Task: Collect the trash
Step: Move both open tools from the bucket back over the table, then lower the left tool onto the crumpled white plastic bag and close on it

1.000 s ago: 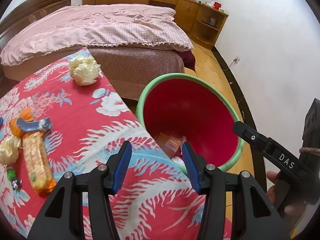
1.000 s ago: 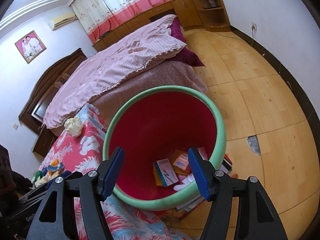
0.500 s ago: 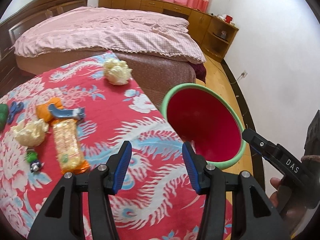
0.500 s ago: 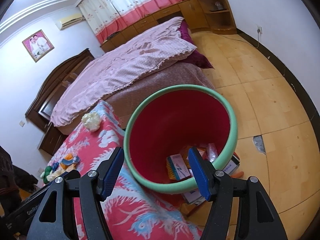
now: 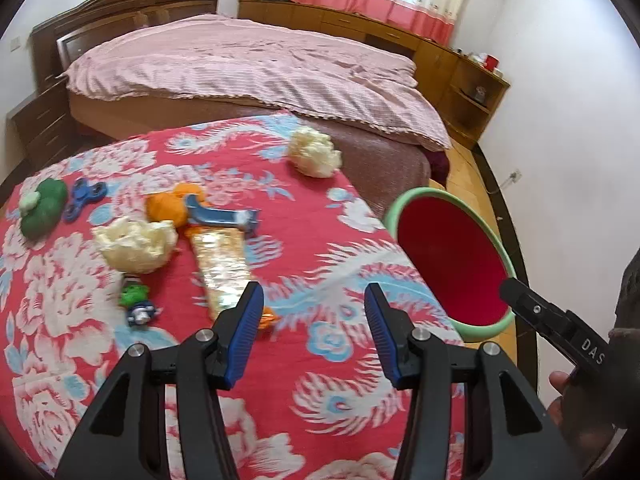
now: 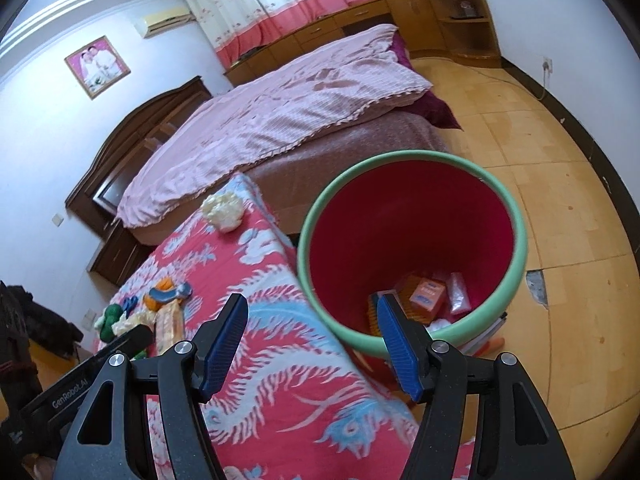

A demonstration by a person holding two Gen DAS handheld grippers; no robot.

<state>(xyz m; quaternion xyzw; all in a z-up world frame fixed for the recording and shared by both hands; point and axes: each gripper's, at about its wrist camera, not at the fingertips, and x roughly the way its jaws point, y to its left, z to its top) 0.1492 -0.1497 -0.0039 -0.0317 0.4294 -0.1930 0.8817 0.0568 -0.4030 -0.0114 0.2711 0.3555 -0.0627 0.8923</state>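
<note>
A: Where is the trash lying?

B: On the red floral tablecloth (image 5: 328, 240). A long snack packet (image 5: 224, 264) in clear wrapping lies flat, its long axis running from the far end, under a blue-grey clip (image 5: 222, 216), toward the camera; its near orange end sits just by the left pad of the left gripper (image 5: 314, 334). A crumpled cream paper ball (image 5: 136, 244) lies just left of it, and a second paper wad (image 5: 314, 152) sits near the table's far edge.

A: And the bin?

B: The red bucket with a green rim (image 6: 516, 240) stands on the floor beside the table, mouth tilted up toward the right wrist camera, with small orange boxes (image 6: 426, 294) at the bottom.

A: The fingers?

B: Both pairs stand apart with nothing between them. The left gripper hangs over the cloth; the right gripper (image 6: 310, 344) hangs over the table edge and the bucket's near rim.
</note>
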